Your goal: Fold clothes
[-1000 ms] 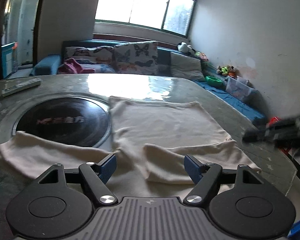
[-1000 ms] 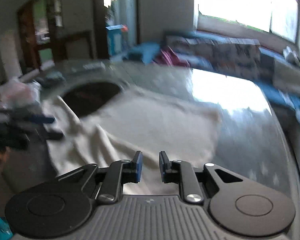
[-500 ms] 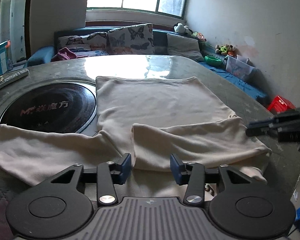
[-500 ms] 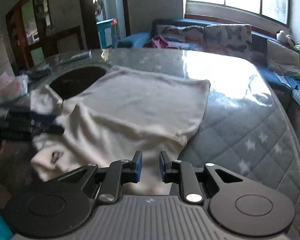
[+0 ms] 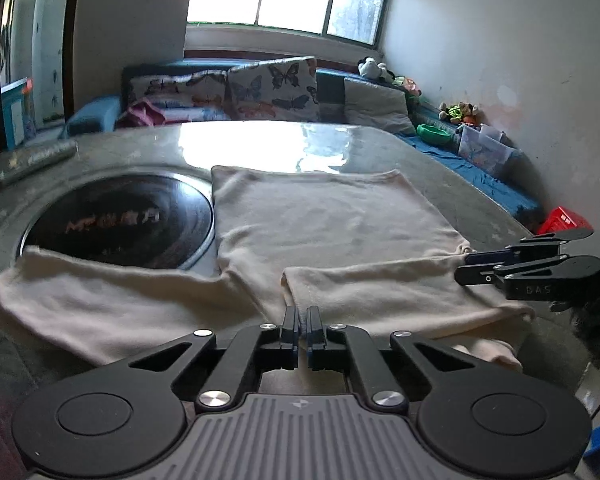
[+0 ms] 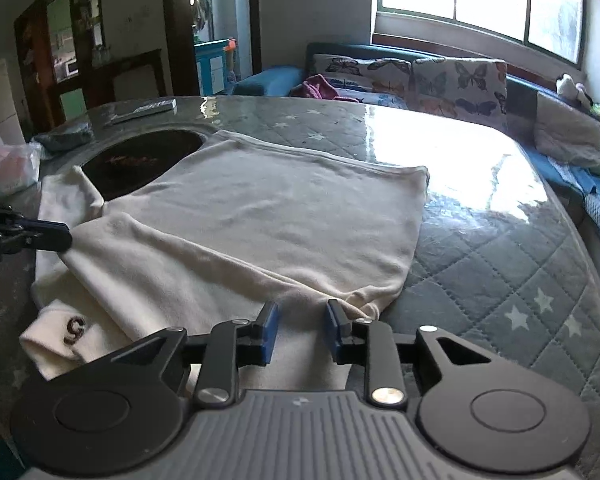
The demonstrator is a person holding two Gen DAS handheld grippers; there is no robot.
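Cream sweater [image 5: 332, 240] lies spread flat on a round table [image 6: 500, 248] covered with a grey quilted cloth with stars. One sleeve is folded across the body toward the middle. The other sleeve [image 5: 100, 300] lies stretched out beside a black round cooktop [image 5: 120, 220] that is set in the table. The left gripper [image 5: 303, 318] has just been closing; its jaws are now pressed together at the end of the folded sleeve, and whether cloth is pinched between them I cannot tell. The right gripper [image 6: 299, 320] has just been opening; its blue pads [image 6: 269, 330] stand apart over the sweater's edge near the shoulder, with cloth below them but not pressed. A remote control [image 6: 144, 109] lies at the far side of the table.
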